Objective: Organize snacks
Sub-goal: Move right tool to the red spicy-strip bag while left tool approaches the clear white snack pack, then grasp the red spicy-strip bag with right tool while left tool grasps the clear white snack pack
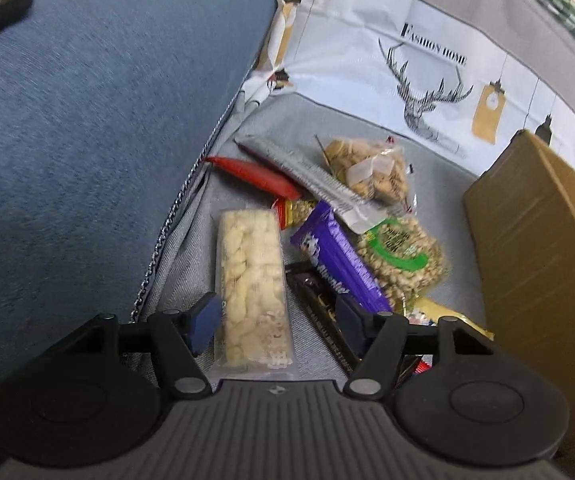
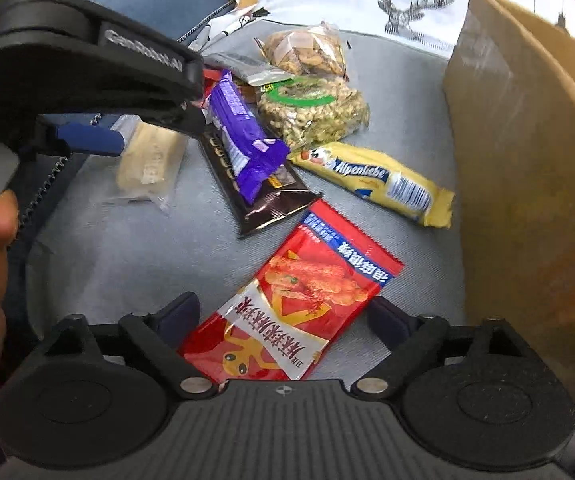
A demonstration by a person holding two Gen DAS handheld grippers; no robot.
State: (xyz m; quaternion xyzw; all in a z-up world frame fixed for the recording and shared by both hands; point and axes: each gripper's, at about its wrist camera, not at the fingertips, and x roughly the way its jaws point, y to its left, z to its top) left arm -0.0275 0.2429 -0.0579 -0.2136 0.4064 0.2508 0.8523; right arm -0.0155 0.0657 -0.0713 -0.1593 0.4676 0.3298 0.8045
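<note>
Blue-padded left gripper (image 1: 275, 326): jaws spread wide, holding nothing; the clear peanut pack (image 1: 252, 284) lies between its fingers, nearer the left pad.
Peanut pack axis: long side runs straight away from the left gripper, in line with the fingers, so closing would pinch it across its narrow width.
Right gripper (image 2: 283, 316): jaws also spread, empty, poised over the near end of the red snack pouch (image 2: 299, 304).
Red pouch axis: slants away to the right, not square to the fingers; a small wrist turn looks needed before closing.
Which hand is nearer: left for the peanuts, right for the red pouch; each already straddles its own item.
Rest of the pile: purple bar (image 1: 341, 258) lies on top of a dark brown bar (image 2: 263, 196); green-label nut bag (image 1: 403, 258) and yellow Alpenliebe roll (image 2: 375, 182) just beyond, all on the grey cushion (image 2: 127, 248).
Likely destination: cardboard box (image 2: 527, 168) standing to the right, closer to the right gripper.
</note>
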